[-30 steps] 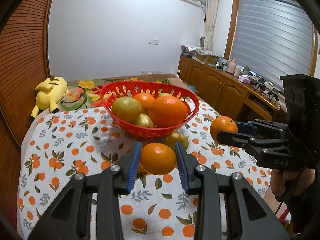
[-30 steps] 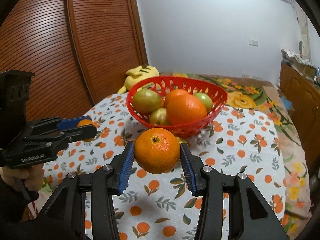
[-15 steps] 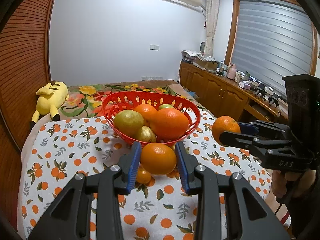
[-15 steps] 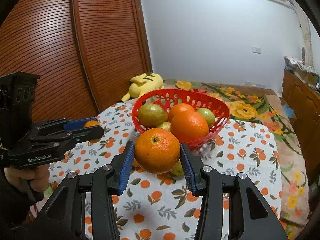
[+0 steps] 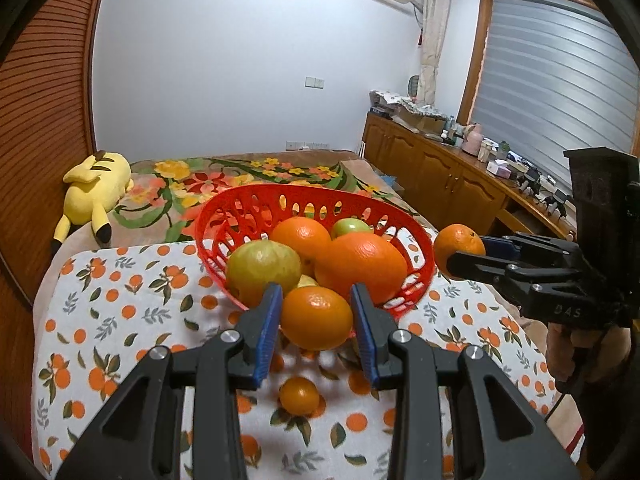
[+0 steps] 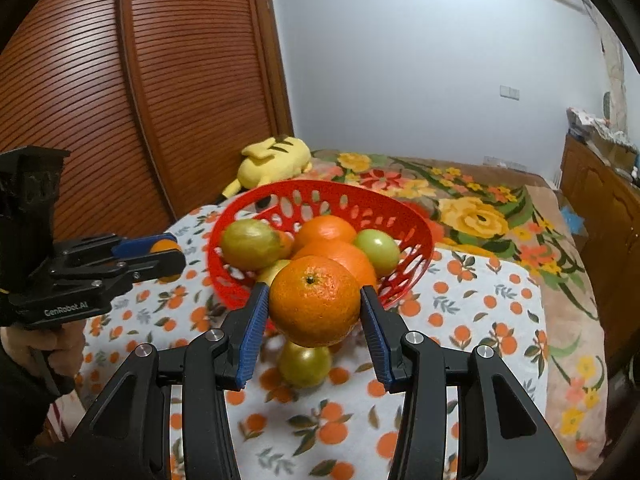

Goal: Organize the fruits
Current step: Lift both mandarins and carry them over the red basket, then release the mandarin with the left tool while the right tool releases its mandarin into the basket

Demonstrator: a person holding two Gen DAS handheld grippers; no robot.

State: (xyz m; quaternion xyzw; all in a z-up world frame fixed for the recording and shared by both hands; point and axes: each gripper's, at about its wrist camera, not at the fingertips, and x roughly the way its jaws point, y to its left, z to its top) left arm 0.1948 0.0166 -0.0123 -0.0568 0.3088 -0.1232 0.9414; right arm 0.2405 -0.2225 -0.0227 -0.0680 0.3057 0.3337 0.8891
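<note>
Left tool (image 5: 316, 318) is clenched on a small round orange (image 5: 316, 316), held at lower centre of the left view, now overlapping the near rim of the red perforated plastic basket (image 5: 256, 200); a second ago it sat below the basket with cloth visible between. Right tool (image 6: 314, 312) is clenched on a larger dimpled orange with a dark stem dot (image 6: 314, 300), likewise brought up against the basket front since the earlier frame. The basket appears larger in both views. A tiny orange fruit (image 5: 299, 395) and a yellow-green round fruit (image 6: 305, 364) are left on the orange-print cloth surface (image 5: 120, 320), seen lower in frame than before. Grip widths are unchanged.
</note>
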